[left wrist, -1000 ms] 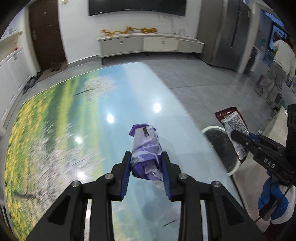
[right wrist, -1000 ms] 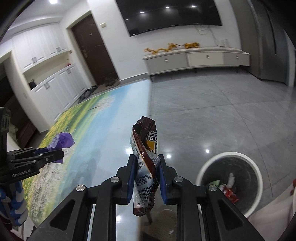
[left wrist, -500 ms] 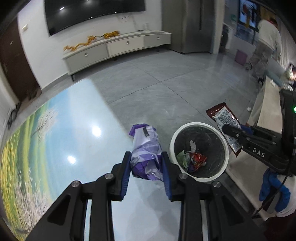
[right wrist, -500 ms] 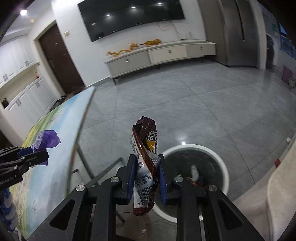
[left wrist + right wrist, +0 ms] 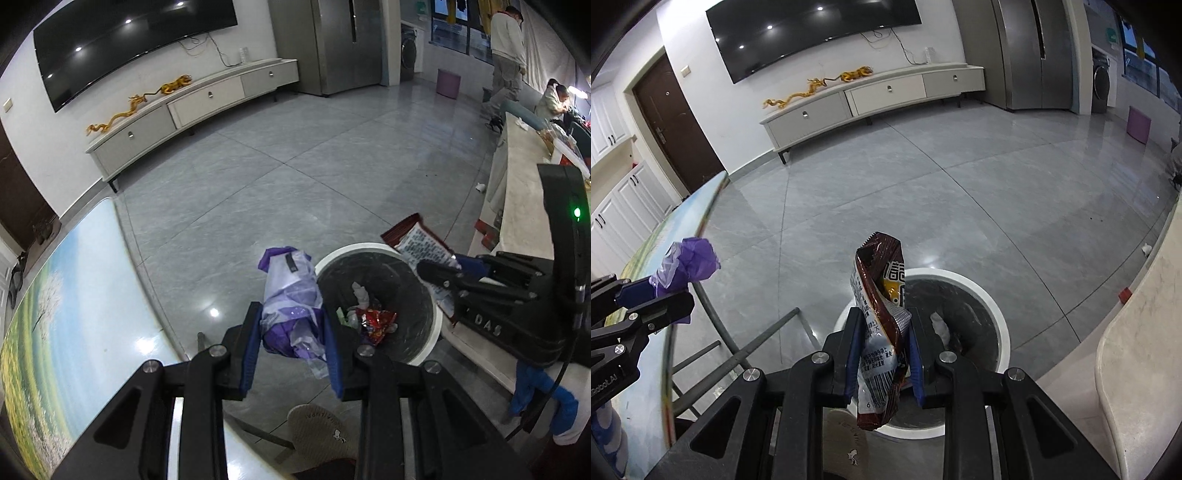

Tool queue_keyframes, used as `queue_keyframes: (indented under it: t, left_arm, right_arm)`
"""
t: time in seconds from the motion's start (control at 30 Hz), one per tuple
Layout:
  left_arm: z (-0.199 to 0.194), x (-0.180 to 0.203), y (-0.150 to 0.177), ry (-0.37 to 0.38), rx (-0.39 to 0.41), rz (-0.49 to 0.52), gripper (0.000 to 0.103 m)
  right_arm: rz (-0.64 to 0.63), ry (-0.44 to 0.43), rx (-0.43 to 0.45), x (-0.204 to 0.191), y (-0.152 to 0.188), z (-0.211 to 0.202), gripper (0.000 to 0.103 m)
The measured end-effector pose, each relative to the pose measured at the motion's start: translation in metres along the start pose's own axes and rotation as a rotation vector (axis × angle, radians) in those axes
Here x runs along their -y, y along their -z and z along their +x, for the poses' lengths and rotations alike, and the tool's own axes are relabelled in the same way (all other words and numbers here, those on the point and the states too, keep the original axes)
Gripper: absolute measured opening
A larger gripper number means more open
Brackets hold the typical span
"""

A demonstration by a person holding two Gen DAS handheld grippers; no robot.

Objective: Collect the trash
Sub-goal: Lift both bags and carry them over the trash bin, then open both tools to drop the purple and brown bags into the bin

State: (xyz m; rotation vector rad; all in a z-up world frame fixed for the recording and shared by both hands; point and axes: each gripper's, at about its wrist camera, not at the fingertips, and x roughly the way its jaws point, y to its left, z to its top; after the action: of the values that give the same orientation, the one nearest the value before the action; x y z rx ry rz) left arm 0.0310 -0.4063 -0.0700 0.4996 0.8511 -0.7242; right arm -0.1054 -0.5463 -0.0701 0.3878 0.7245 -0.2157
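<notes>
My left gripper [image 5: 291, 325] is shut on a crumpled purple plastic wrapper [image 5: 291, 295] and holds it beside the left rim of a white-rimmed trash bin [image 5: 436, 325] on the floor. My right gripper [image 5: 884, 339] is shut on a brown snack packet [image 5: 882, 295] and holds it over the same bin [image 5: 993, 314]. The bin holds several bits of trash, among them a red wrapper [image 5: 378, 323]. In the left wrist view the right gripper [image 5: 436, 271] reaches over the bin's right rim. In the right wrist view the left gripper [image 5: 653, 295] is at far left.
The glossy table [image 5: 74, 314] with a landscape print lies to the left, its metal legs [image 5: 764, 339] beside the bin. A pale counter [image 5: 1137, 350] stands to the right. A slipper [image 5: 317, 432] lies on the grey tile floor under my grippers. People stand at the far right.
Both grippers have swung right, off the table, to the trash bin, each still holding its trash. The bin now sits directly under the packet.
</notes>
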Motion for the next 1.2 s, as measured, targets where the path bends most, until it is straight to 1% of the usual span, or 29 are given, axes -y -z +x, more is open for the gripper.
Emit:
queue_keyframes:
  t: [0.23, 0.33, 0.47, 0.63, 0.87, 1.2]
  left_arm:
    - [0.019, 0.018, -0.008, 0.018, -0.018, 0.025, 0.030]
    - [0.025, 0.020, -0.011, 0.027, -0.029, 0.026, 0.030]
    - [0.040, 0.026, -0.016, 0.053, -0.057, 0.020, 0.030]
    - [0.055, 0.034, -0.021, 0.076, -0.084, 0.010, 0.030]
    - [0.072, 0.030, -0.024, 0.117, -0.104, -0.028, 0.031]
    - [0.087, 0.029, -0.026, 0.128, -0.126, -0.062, 0.031]
  right_arm:
    - [0.023, 0.020, -0.025, 0.009, 0.001, 0.013, 0.022]
    - [0.036, 0.031, -0.037, 0.013, 0.003, 0.018, 0.022]
    - [0.045, 0.046, -0.059, 0.017, 0.006, 0.027, 0.024]
    - [0.051, 0.060, -0.086, 0.021, 0.008, 0.039, 0.024]
    - [0.036, 0.095, -0.109, 0.022, 0.008, 0.053, 0.025]
    - [0.020, 0.139, -0.118, 0.023, 0.008, 0.063, 0.025]
